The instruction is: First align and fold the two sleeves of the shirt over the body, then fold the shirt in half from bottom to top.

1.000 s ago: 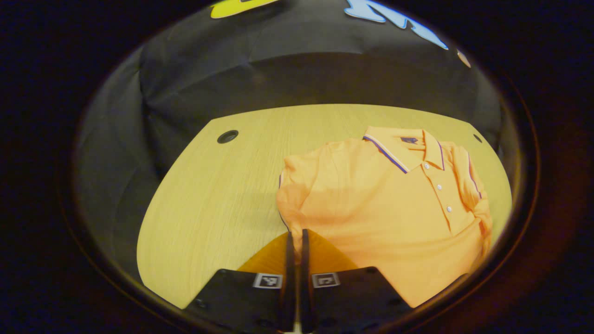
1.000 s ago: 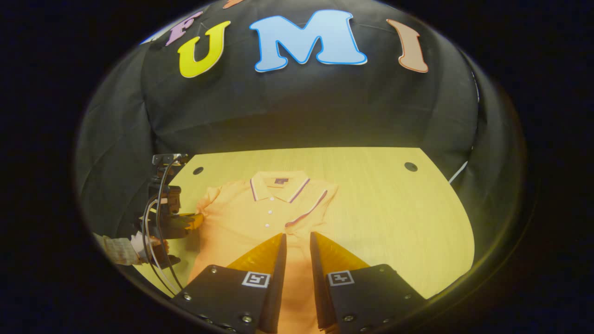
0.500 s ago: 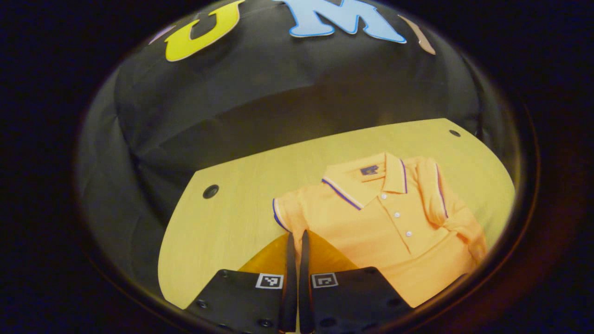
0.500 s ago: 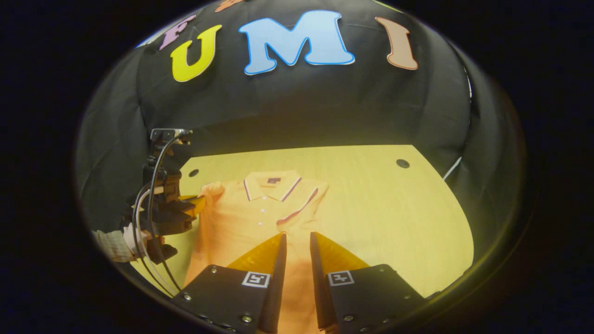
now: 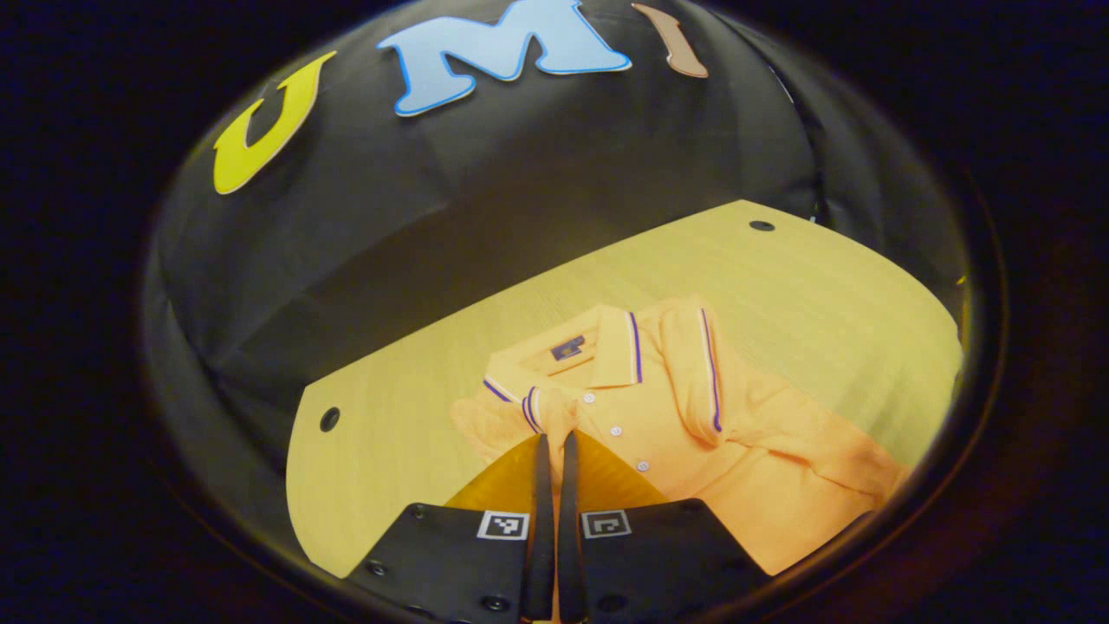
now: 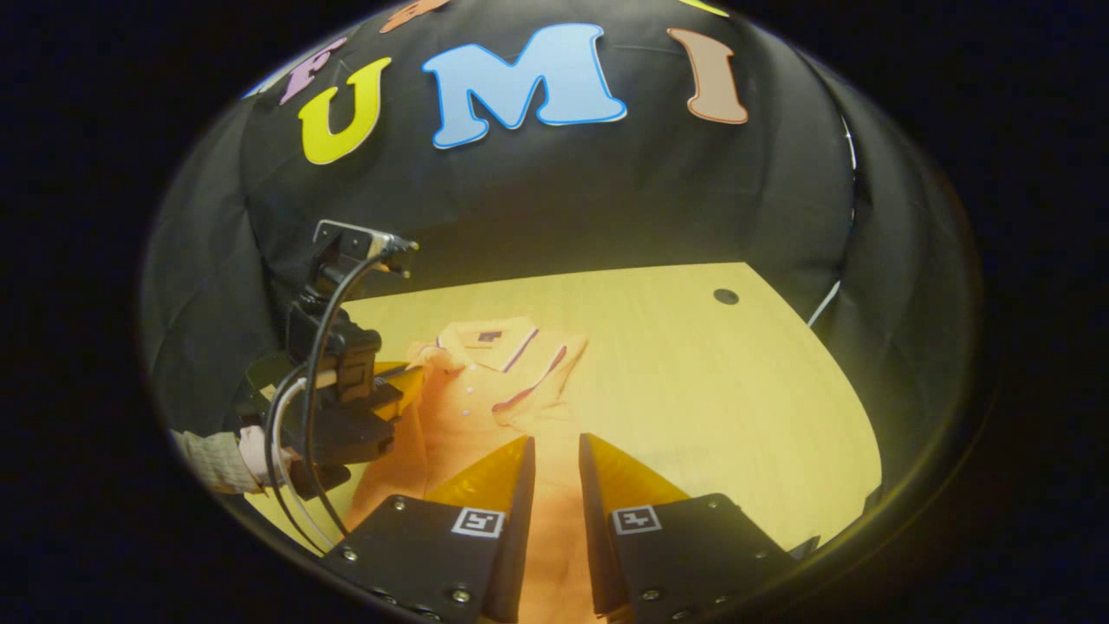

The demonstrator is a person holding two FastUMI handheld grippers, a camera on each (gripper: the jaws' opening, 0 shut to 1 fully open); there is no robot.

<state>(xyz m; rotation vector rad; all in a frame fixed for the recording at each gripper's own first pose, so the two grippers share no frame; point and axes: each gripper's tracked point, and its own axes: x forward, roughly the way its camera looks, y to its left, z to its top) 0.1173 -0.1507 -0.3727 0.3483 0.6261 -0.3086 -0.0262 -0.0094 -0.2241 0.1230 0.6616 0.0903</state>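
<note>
Small dark neck label (image 5: 567, 348) inside collar of orange polo shirt (image 5: 693, 433): print too small, unreadable. Square black-and-white coded markers (image 5: 503, 524) atop left gripper (image 5: 549, 451) and right gripper (image 6: 554, 455): patterns only, no letters, no digits. Nothing else legible on table.

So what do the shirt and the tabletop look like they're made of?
Shirt: soft knit fabric, probably cotton pique, matte orange; it creases and drapes, with a striped ribbed collar and small buttons. Table: pale wood or wood-look laminate, smooth with a slight sheen; fine straight grain lines show, but the look can't settle which.
</note>
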